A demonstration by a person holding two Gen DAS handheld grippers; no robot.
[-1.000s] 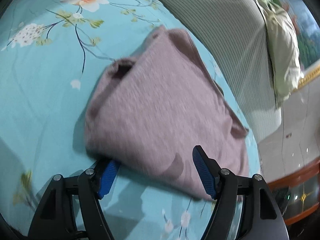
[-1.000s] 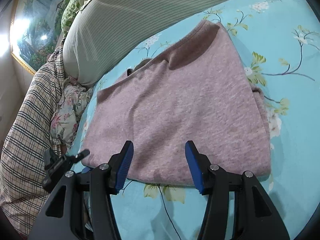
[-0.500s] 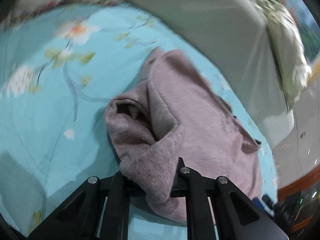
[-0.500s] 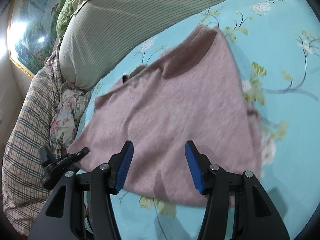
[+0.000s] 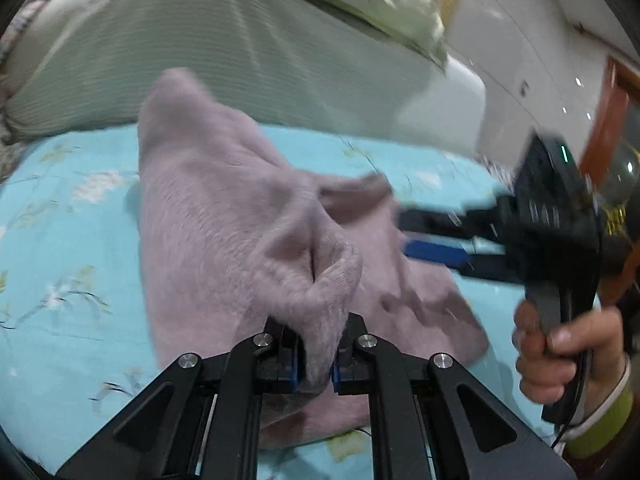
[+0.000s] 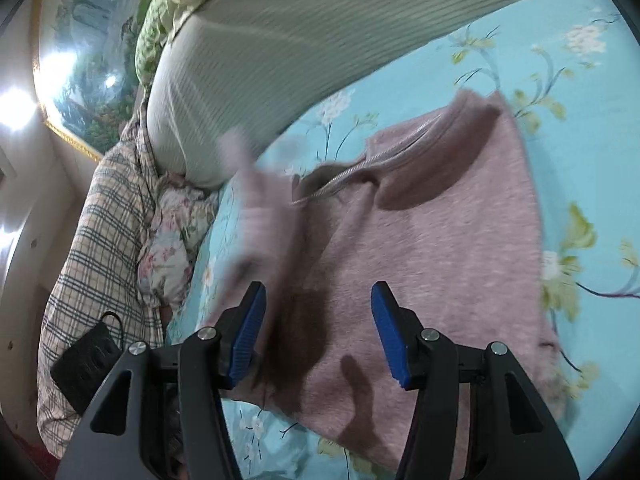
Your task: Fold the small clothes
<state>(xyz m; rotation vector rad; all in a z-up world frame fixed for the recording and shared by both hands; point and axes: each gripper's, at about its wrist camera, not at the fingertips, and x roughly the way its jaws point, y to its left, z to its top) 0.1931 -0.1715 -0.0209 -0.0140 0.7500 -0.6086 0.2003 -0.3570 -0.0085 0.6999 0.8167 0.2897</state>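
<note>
While your left gripper [image 5: 314, 364] pinches a lifted edge of the pink sweater [image 5: 224, 232] on the bed [image 5: 68, 280], your right gripper [image 6: 318, 332] hovers, jaws opening and empty; folding seems barely begun.

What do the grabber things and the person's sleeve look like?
Both the left gripper and right gripper are black, with angular arms, silver round bolts and ridged blue pads. The right one has a chunky black handle with a small green light. The sleeve cuff is yellow-green.
</note>
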